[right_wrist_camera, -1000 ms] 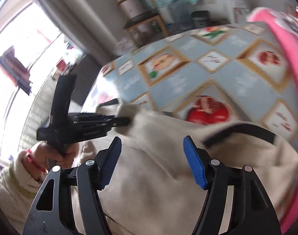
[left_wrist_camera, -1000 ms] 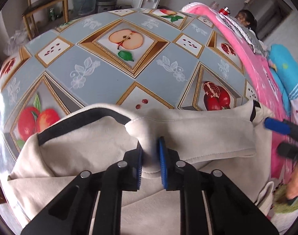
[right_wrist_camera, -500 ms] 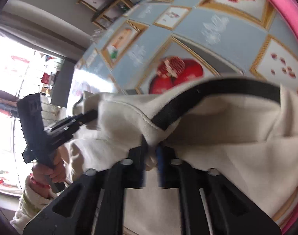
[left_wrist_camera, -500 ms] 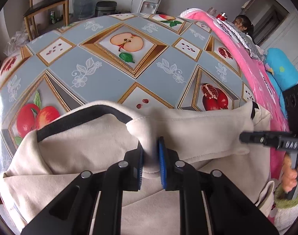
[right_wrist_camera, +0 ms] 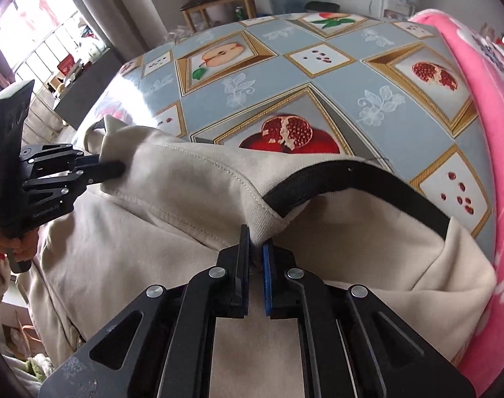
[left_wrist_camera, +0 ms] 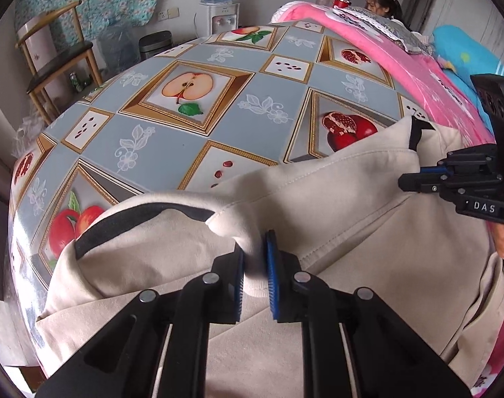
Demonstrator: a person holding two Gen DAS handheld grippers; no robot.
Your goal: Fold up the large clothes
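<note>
Fruit-patterned oilcloth covers the table, and a large cream garment with a black-lined neckline lies bunched across its near edge. Beyond the table a pink blanket runs along the far right side. Only the left wrist view shows a seated person at the back; only the right shows the bright window. The left gripper pinches a fold of cream fabric. The right gripper, having just closed, nips the cloth beside the black trim.
</note>
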